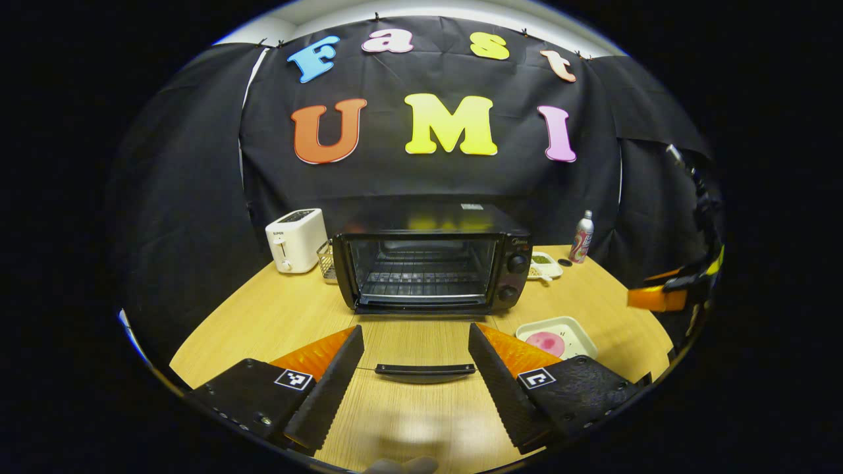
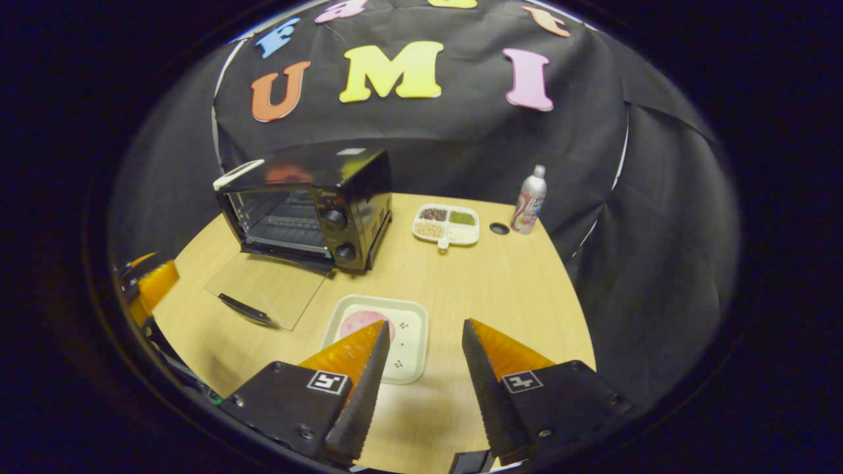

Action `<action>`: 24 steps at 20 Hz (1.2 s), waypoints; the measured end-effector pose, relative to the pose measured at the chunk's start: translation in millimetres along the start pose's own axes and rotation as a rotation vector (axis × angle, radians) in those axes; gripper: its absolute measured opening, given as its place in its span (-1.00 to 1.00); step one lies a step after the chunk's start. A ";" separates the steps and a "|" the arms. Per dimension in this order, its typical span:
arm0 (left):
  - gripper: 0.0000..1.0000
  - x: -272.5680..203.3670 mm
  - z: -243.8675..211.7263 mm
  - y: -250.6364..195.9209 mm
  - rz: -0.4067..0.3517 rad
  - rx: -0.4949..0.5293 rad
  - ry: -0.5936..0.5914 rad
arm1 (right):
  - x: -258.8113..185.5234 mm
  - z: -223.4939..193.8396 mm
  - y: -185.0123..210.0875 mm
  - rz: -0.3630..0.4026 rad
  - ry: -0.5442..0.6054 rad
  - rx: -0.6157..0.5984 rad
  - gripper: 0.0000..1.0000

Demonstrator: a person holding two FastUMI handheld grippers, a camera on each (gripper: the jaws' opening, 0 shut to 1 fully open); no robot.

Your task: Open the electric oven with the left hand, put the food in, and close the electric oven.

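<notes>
The black electric oven (image 1: 431, 260) (image 2: 309, 207) stands at the middle of the wooden table with its glass door (image 2: 267, 289) folded flat down. The door's black handle (image 1: 425, 372) lies just ahead of my left gripper (image 1: 416, 329), which is open and holds nothing. A white tray (image 1: 556, 336) (image 2: 402, 332) with a pink food piece (image 1: 546, 342) (image 2: 359, 324) rests right of the oven. My right gripper (image 2: 421, 326) hovers open over the tray's near side. The right gripper also appears at the right edge of the left gripper view (image 1: 665, 293).
A white toaster (image 1: 296, 240) and a wire basket (image 1: 324, 261) sit left of the oven. A divided snack dish (image 2: 446, 225), a small dark disc (image 2: 499, 228) and a spray can (image 2: 530, 199) are at the table's back right. The table edge curves close on both sides.
</notes>
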State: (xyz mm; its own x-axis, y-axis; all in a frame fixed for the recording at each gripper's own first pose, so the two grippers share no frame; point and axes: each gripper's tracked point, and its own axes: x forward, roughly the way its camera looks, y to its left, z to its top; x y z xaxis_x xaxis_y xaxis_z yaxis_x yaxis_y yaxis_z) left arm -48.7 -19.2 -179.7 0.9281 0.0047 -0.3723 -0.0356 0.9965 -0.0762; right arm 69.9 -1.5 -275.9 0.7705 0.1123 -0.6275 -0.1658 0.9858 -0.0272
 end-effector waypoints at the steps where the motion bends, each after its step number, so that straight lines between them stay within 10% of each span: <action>1: 0.94 -7.4 9.3 -1.3 0.006 -0.006 -0.007 | 14.7 -9.9 -1.2 0.009 0.049 0.014 0.36; 12: 0.94 -65.0 69.7 -27.6 0.145 -0.009 -0.103 | 104.0 -64.3 -2.9 0.132 0.380 0.138 -0.65; 24: 0.94 -57.0 62.6 -38.4 0.128 -0.053 -0.084 | 113.0 -65.2 -7.3 0.093 0.708 0.174 -0.67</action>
State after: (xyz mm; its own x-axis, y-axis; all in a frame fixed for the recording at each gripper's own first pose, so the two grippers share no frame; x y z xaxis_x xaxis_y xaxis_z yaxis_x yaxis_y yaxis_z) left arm -77.1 -52.4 -97.6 0.9424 0.1408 -0.3033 -0.1732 0.9814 -0.0827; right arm 118.1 -4.1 -397.3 0.1659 0.1467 -0.9752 -0.0661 0.9883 0.1374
